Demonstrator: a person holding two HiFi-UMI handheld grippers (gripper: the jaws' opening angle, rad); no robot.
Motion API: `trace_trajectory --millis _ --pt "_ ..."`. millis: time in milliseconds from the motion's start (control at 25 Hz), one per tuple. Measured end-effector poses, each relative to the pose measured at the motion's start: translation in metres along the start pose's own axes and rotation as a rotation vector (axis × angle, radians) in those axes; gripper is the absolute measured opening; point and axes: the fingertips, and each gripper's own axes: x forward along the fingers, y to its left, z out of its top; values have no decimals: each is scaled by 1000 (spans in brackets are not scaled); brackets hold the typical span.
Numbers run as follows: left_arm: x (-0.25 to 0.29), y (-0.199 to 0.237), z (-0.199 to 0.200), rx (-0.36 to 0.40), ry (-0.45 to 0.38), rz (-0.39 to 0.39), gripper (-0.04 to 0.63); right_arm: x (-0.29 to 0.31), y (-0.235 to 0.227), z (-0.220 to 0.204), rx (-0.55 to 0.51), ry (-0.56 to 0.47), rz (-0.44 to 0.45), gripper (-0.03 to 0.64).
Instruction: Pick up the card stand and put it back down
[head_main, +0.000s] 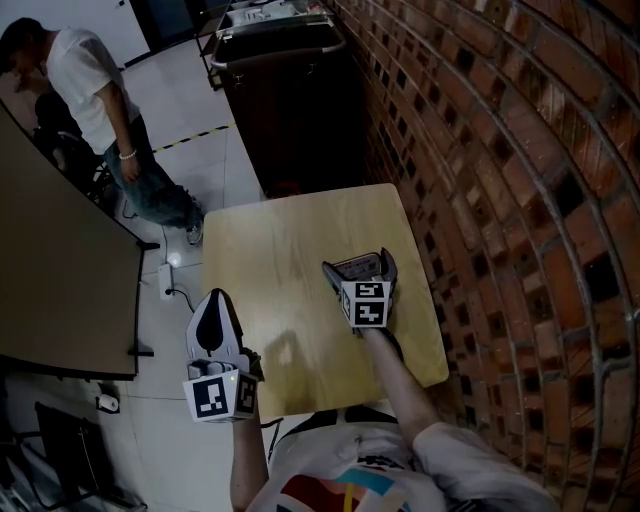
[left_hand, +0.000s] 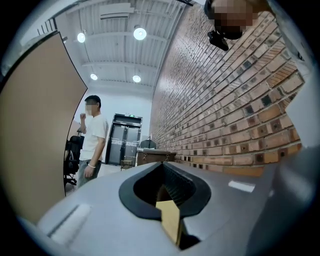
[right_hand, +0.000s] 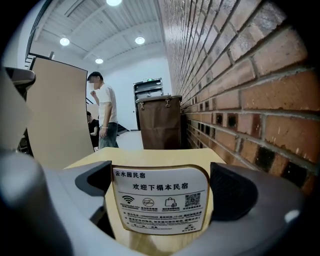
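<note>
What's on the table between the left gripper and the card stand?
Nothing: the head view shows only bare wooden table between the left gripper and the card stand.

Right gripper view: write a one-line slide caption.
Right gripper clamps the printed card stand, wooden table beyond, brick wall alongside.

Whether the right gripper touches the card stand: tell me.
Touching. The right gripper view shows the card stand filling the gap of the right gripper, both side edges against the jaws.

left tongs (head_main: 214, 298) together, right tongs (head_main: 360, 263) clamped
</note>
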Motion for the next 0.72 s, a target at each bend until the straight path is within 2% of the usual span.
trace_trajectory --millis 160,440,720 --pt "-4 7 -2 -12 3 21 5 0 2 1 -18 -13 23 574" --pt "-4 5 4 -14 -10 13 5 -11 1 13 -70 -55 40 566" --pt "0 -7 16 -11 -45 -17 5 -67 12 76 -141 -251 51 565"
